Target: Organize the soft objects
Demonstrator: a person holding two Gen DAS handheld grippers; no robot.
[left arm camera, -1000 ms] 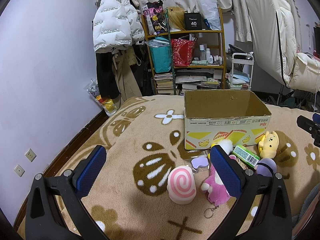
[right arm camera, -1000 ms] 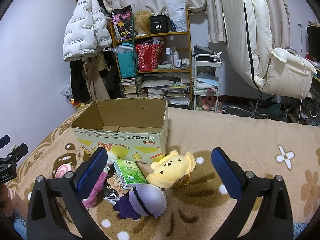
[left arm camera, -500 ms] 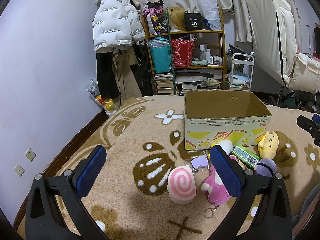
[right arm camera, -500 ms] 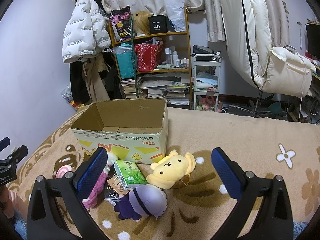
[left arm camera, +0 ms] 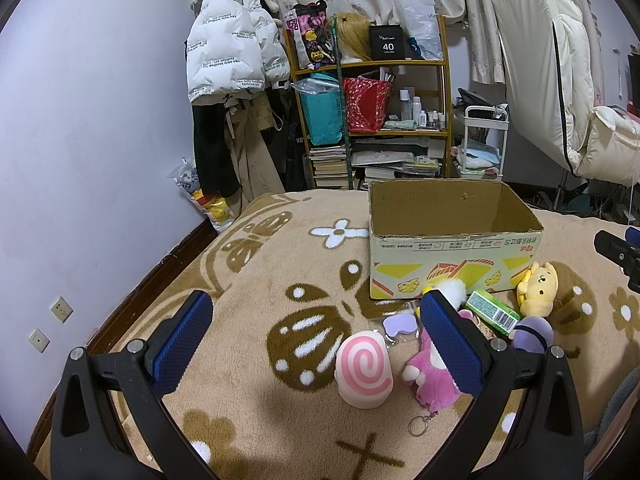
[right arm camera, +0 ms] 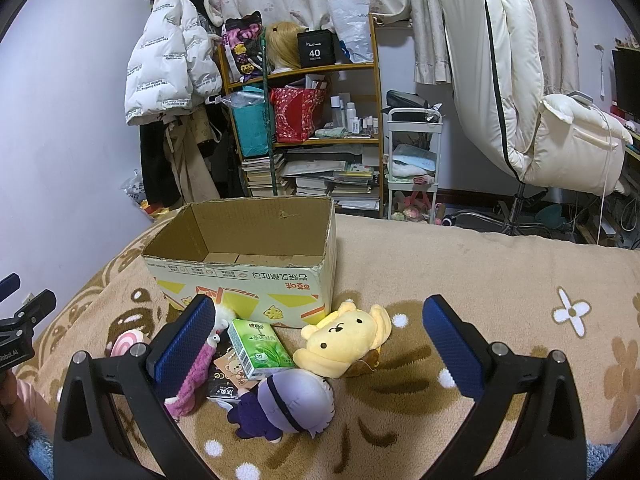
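An open, empty cardboard box (left arm camera: 452, 248) (right arm camera: 248, 276) stands on a brown patterned blanket. In front of it lie a pink swirl plush (left arm camera: 364, 368), a pink fluffy toy (left arm camera: 432, 376) (right arm camera: 192, 384), a small lilac pouch (left arm camera: 400, 325), a green tissue pack (left arm camera: 493, 312) (right arm camera: 260, 348), a yellow dog plush (left arm camera: 538, 288) (right arm camera: 344, 340) and a purple-haired doll (left arm camera: 532, 334) (right arm camera: 288, 404). My left gripper (left arm camera: 316, 340) is open and empty above the blanket, left of the toys. My right gripper (right arm camera: 320, 344) is open and empty, hovering over the yellow plush and doll.
A cluttered shelf (left arm camera: 368, 120) with books and bags, a hanging white puffer jacket (left arm camera: 232, 48), a white trolley (right arm camera: 412, 160) and a cream chair (right arm camera: 560, 140) stand beyond the bed. The blanket (right arm camera: 500, 272) stretches right of the box. A dark card packet (right arm camera: 224, 384) lies by the tissue pack.
Almost nothing has moved. The right wrist view has shifted very slightly; both grippers stay open and the toys lie where they were.
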